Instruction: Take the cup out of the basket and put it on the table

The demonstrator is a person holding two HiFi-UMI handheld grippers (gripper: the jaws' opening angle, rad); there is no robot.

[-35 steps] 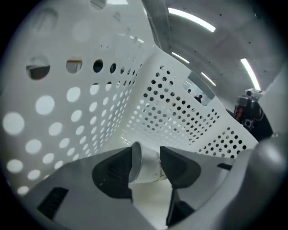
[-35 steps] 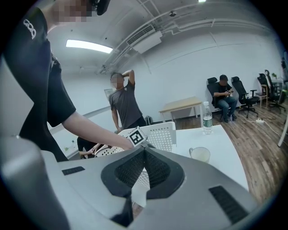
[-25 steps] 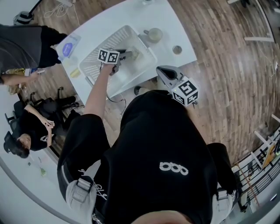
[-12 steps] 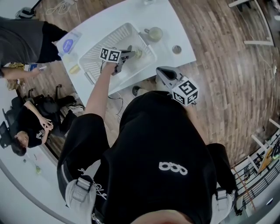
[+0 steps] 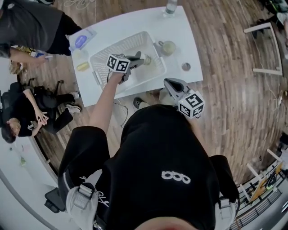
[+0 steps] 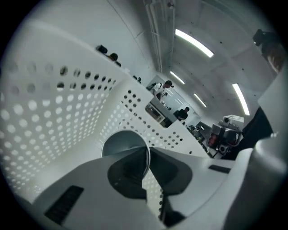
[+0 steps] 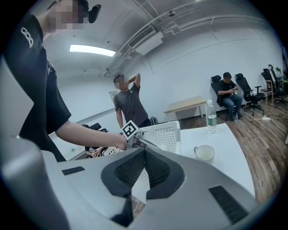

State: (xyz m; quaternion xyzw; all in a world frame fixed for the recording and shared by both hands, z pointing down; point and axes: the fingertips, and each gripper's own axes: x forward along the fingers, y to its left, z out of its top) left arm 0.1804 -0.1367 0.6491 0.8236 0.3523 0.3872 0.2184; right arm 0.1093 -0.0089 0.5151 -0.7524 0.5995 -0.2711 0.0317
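A pale cup (image 5: pixel 147 59) hangs inside the white perforated basket (image 5: pixel 107 50) on the white table (image 5: pixel 135 22). My left gripper (image 5: pixel 140 59) reaches into the basket, and its jaws have just closed on the cup. In the left gripper view the cup's thin rim (image 6: pixel 146 155) is pinched between the two jaws of the left gripper (image 6: pixel 146 158), and the basket's holed wall (image 6: pixel 67 103) stands behind. My right gripper (image 5: pixel 167 81) is held off the table's near edge. In the right gripper view the right gripper (image 7: pixel 144 152) is shut with nothing in it.
A second cup (image 5: pixel 167 47) with a handle stands on the table just right of the basket, also visible as the second cup (image 7: pixel 204 154). A small grey disc (image 5: pixel 186 67), a bottle (image 5: pixel 170 6) and a blue-labelled packet (image 5: pixel 81 40) share the table. People are at the left.
My left gripper has closed on the cup and risen a little inside the basket, carrying it. The right gripper has stayed where it was.
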